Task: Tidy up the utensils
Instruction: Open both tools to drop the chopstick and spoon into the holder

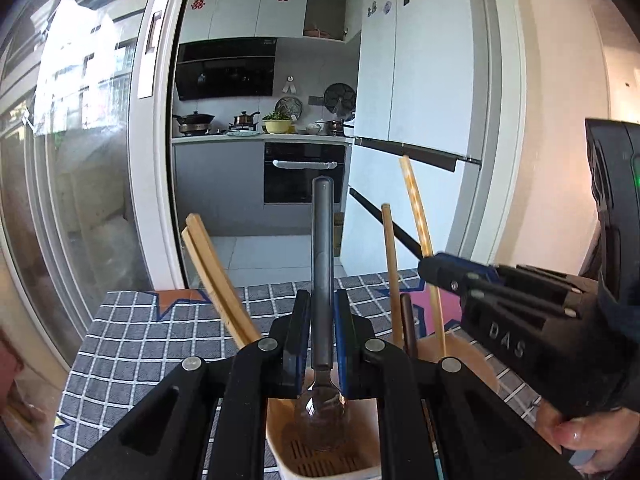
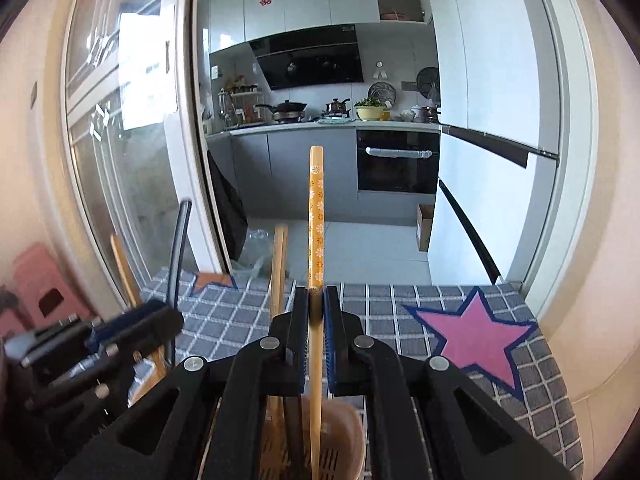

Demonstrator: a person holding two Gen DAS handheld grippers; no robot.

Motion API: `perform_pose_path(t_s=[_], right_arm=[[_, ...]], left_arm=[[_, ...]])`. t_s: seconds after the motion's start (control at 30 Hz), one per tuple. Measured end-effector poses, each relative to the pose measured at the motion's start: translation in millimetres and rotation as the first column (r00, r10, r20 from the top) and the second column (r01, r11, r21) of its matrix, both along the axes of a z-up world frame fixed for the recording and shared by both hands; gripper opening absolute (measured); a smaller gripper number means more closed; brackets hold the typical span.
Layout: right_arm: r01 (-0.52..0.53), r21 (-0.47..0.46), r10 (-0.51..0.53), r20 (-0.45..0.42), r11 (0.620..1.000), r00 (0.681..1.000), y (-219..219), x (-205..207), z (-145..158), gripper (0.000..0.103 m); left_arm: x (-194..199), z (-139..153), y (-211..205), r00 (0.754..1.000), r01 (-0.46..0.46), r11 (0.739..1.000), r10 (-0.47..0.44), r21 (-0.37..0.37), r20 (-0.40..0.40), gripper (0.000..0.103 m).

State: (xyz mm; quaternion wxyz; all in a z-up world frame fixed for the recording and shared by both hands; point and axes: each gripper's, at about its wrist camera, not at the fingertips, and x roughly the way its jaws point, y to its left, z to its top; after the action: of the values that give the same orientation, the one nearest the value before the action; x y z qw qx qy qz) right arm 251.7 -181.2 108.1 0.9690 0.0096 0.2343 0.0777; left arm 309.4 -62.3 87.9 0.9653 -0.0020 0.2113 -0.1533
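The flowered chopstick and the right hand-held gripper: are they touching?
Touching. The right wrist view shows the right hand-held gripper with both pads pressed against the flowered chopstick, no gap.

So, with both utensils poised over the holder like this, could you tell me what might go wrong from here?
The left gripper holds the grey spoon bowl-down over the holder; released tilted, it might strike the rim. The right gripper lowers a flowered chopstick among standing chopsticks, which it could jam against. Both grippers work close together and may collide.
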Motion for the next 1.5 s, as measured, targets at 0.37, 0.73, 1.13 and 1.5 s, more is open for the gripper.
perform_pose_path(t_s=[0.37, 0.73, 1.13, 1.5], right_arm=[[-0.051, -0.018, 0.05, -0.032, 0.999, 0.998, 6.1, -23.5, -12.6, 0.008], [-0.038, 0.045, 0.044, -0.145, 0.998, 0.988, -3.6, -18.1, -17.6, 0.009], [0.012, 0.165, 0.023, -0.206, 0.986, 0.978, -32.4, -45.6, -9.0, 0.018], [0.063, 0.193, -0.008, -0.274, 0.979, 0.962, -41.3, -94.7, -21.5, 0.041]], left_arm=[[-7.9, -21.4, 1.1, 0.996, -0.023, 0.998, 0.028, 0.057, -0.082, 0.043], [-9.9, -20.6, 5.5, 0.99, -0.043, 0.997, 0.051, 0.062, -0.129, 0.043], [-25.7, -13.4, 16.8, 0.985, -0.047, 0.998, 0.053, 0.044, -0.164, 0.044], [-79.1, -13.5, 40.4, 0.976, -0.071, 0.996, 0.082, 0.06, -0.202, 0.103]])
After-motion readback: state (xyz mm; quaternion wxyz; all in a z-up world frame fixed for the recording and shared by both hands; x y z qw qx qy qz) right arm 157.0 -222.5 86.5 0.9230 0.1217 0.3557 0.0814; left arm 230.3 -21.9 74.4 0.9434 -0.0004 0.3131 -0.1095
